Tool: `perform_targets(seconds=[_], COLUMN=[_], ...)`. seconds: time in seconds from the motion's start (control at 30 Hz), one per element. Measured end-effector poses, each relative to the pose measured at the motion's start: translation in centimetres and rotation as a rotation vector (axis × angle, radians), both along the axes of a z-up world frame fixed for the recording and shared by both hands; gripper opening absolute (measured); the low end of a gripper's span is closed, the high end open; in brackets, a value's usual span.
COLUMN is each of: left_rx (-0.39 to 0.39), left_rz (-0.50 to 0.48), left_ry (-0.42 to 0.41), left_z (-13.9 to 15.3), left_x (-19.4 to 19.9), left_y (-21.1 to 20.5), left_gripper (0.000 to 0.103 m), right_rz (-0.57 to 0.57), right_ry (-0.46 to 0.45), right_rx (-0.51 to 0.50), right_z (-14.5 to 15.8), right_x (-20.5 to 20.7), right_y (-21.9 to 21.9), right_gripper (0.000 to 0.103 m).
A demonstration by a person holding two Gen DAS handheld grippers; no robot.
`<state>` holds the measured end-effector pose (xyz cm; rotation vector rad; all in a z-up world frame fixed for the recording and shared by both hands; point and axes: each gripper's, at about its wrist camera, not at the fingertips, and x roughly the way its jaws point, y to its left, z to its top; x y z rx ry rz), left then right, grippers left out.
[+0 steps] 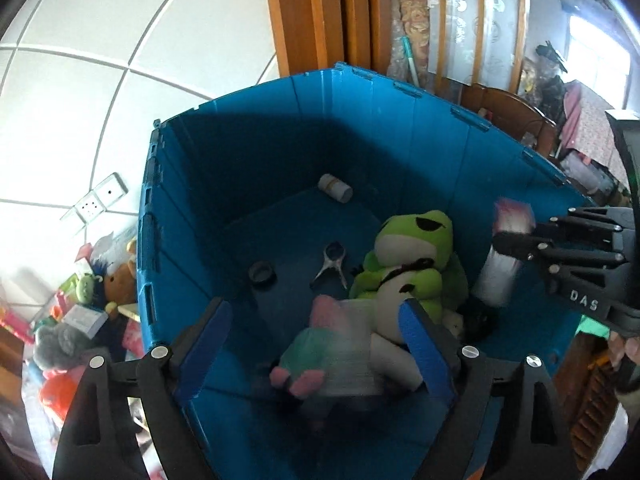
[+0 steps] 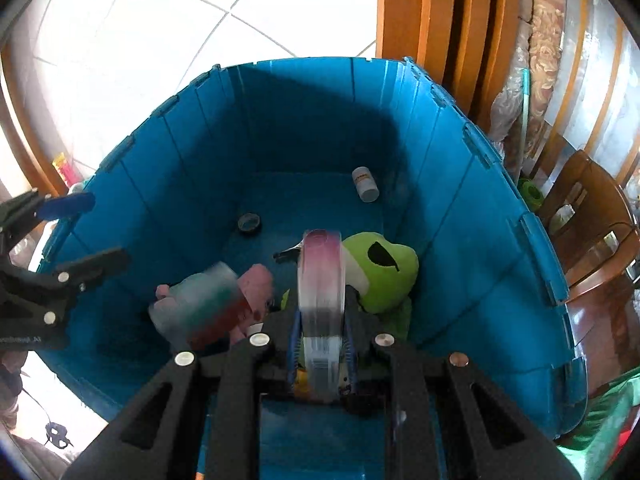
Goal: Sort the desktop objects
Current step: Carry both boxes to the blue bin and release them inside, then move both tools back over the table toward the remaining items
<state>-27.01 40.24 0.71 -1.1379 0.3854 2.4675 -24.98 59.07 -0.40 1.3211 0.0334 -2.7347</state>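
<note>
our right gripper (image 2: 322,344) was clamped on a clear packet (image 2: 320,304) with a pink top, held upright above the blue bin (image 2: 472,240). our left gripper (image 1: 316,356) hung spread wide with nothing between its pads; below it a blurred pink and teal packet (image 1: 320,356) was over the bin floor. the green frog plush (image 2: 380,268) lay against the bin's right wall, leaving open floor toward the left wall. a white bottle (image 1: 335,188) lay by the far wall.
</note>
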Motion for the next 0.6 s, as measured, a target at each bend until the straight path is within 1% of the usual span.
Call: perform_targets(seconds=[0.03, 0.07, 0.1, 0.13, 0.17, 0.2, 0.4, 0.5, 0.57, 0.6], left_rx=[-0.001, -0.002, -0.001, -0.001, 0.002, 0.007, 0.019, 0.036, 0.046, 0.051], left_rz=[0.003, 0.008, 0.014, 0.02, 0.026, 0.031, 0.052, 0.059, 0.074, 0.083], left_ry=[0.0, 0.003, 0.008, 0.012, 0.019, 0.026, 0.059, 0.061, 0.07, 0.075], left_z=[-0.2, -0.2, -0.2, -0.2, -0.1, 0.0, 0.7, 1.0, 1.3, 1.5], left_x=[-0.1, 0.0, 0.0, 0.0, 0.1, 0.2, 1.1, 1.5, 1.7, 1.9], left_y=[-0.1, -0.2, -0.3, -0.4, -0.5, -0.6, -0.7, -1.2, -1.7, -2.0], left_gripper=[0.089, 0.089, 0.09, 0.091, 0.093, 0.095, 0.096, 0.096, 0.096, 0.096], right_rz=[-0.001, -0.002, -0.005, -0.006, -0.006, -0.006, -0.005, -0.004, -0.002, -0.001], right_ry=[0.002, 0.005, 0.009, 0.014, 0.02, 0.025, 0.06, 0.074, 0.082, 0.089], right_rx=[-0.003, -0.002, 0.0, 0.003, 0.005, 0.007, 0.02, 0.015, 0.005, 0.0], right_z=[-0.2, -0.2, -0.3, -0.2, -0.1, 0.0, 0.5, 0.8, 1.1, 1.3], right_x=[0.0, 0.1, 0.2, 0.3, 0.4, 0.5, 1.3, 1.7, 2.0, 2.2], right_y=[0.2, 0.3, 0.4, 0.5, 0.5, 0.6, 0.9, 1.0, 0.9, 0.7], right_gripper=[0.019, 0.023, 0.042, 0.071, 0.082, 0.086, 0.086, 0.09, 0.091, 0.096])
